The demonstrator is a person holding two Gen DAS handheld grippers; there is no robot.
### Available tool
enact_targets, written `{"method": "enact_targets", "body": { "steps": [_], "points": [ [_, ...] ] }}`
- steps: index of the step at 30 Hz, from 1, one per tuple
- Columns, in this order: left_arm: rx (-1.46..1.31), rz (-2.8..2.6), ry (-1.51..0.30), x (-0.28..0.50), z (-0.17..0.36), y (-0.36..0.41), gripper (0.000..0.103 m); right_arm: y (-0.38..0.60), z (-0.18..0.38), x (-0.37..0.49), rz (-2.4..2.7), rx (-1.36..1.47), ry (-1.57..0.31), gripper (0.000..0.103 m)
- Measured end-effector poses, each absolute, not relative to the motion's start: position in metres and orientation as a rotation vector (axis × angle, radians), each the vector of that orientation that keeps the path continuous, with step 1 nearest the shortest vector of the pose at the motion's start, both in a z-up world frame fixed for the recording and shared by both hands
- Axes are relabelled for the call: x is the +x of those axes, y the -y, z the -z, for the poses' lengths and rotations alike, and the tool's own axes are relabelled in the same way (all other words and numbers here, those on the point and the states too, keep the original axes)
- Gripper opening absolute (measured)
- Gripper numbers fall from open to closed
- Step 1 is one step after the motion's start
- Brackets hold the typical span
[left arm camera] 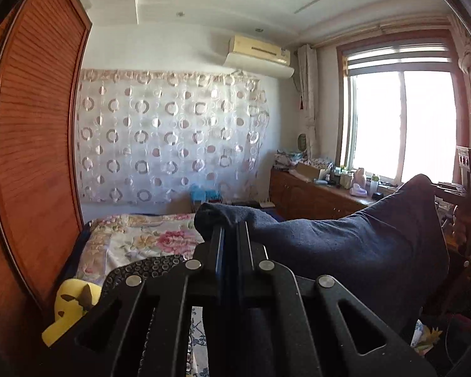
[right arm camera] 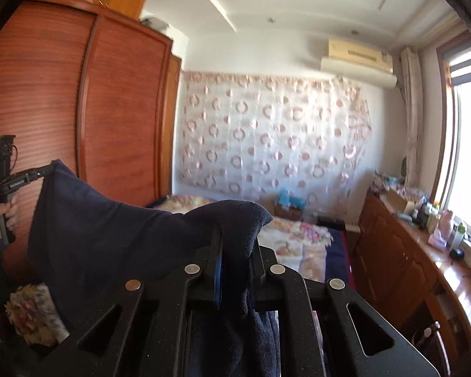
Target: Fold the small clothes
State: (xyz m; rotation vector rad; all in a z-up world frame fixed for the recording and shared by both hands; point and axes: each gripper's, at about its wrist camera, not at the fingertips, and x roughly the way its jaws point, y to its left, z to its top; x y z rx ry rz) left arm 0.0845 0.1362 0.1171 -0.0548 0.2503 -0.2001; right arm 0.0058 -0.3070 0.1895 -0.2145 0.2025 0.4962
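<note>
The bed with the floral quilt (left arm camera: 135, 235) lies below and ahead as the likely laying surface. The dark navy knitted cloth garment (left arm camera: 345, 245) hangs in the air between both tools, stretched so that it spreads flat for folding. The left hand-held gripper (left arm camera: 227, 232) is clamped on one corner of it; the right hand-held gripper (right arm camera: 232, 238) is clamped on the opposite corner.

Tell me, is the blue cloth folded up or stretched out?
Stretched out. The dark blue cloth hangs in the air between the left gripper and right gripper.
</note>
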Motion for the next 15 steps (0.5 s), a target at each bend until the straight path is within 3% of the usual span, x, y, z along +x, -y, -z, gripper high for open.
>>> {"method": "enact_targets", "body": {
  "steps": [3,4,5,6,9,13,15],
  "points": [
    [-0.011,0.177,-0.308,0.132,-0.087,-0.131,0.008,0.285,-0.151,0.081,-0.459,-0.221,-0.316,0.018],
    [-0.024,0.187,-0.343,0.15,-0.074,-0.133,0.016,0.279,-0.138,0.104,-0.448,-0.233,-0.369,0.03],
    [-0.053,0.205,-0.366,0.158,-0.066,-0.136,0.034,0.276,-0.122,0.128,-0.409,-0.233,-0.428,0.039],
    [-0.074,0.207,-0.384,0.163,-0.059,-0.137,0.04,0.276,-0.113,0.143,-0.377,-0.219,-0.462,0.04],
    [-0.084,0.24,-0.44,0.164,-0.043,-0.132,0.046,0.284,-0.088,0.168,-0.338,-0.177,-0.531,0.04],
    [-0.06,0.23,-0.488,0.153,-0.031,-0.125,0.073,0.294,-0.071,0.16,-0.344,-0.153,-0.556,0.04],
    [-0.054,0.231,-0.503,0.146,-0.025,-0.122,0.074,0.296,-0.067,0.153,-0.346,-0.161,-0.567,0.04]
  ]
}}
